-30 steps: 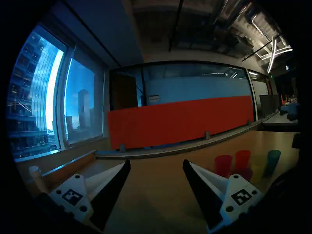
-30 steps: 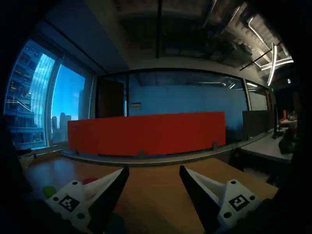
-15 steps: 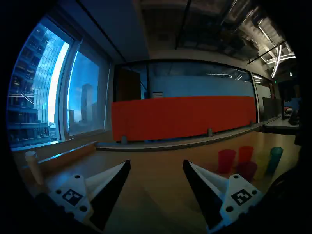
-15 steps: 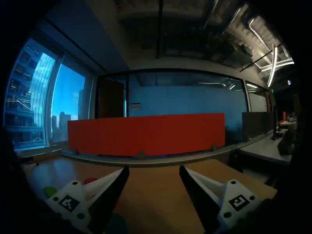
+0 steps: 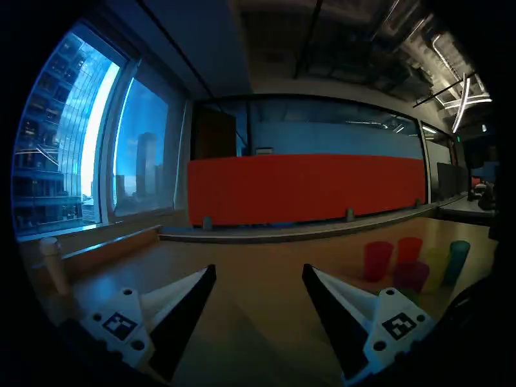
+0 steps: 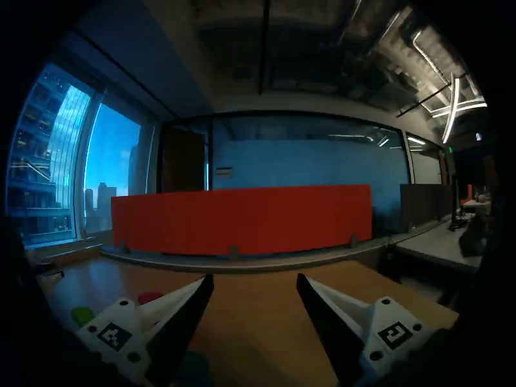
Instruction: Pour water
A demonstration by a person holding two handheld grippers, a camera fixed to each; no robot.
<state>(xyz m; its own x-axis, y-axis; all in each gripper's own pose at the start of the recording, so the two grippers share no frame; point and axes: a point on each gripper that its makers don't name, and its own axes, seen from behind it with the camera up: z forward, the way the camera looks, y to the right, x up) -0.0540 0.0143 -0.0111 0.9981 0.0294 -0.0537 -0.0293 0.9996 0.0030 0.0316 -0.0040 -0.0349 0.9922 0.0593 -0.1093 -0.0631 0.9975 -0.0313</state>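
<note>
In the left gripper view, several coloured plastic cups stand grouped on the wooden table to the right: a red cup [image 5: 377, 259], an orange-red cup [image 5: 409, 249], a purple cup [image 5: 411, 277], a yellowish cup [image 5: 436, 264] and a teal cup [image 5: 458, 258]. My left gripper [image 5: 258, 274] is open, hovering over the table left of the cups. At the far left stands a pale bottle neck with cap [image 5: 51, 261]. In the right gripper view, my right gripper [image 6: 255, 284] is open; a green cup rim [image 6: 82, 316] and a red cup rim [image 6: 149, 298] peek behind its left finger.
A red partition panel [image 5: 303, 187] runs along the table's far edge, with a glass wall behind it. Large windows [image 5: 71, 161] fill the left side. Another desk [image 6: 438, 245] stands to the right. A dark teal round shape [image 6: 193, 371] lies low between the right gripper's fingers.
The left gripper's view has levelled and shifted slightly, so the cups sit a little lower and nearer to the right finger. The right gripper has barely moved. Both stay open.
</note>
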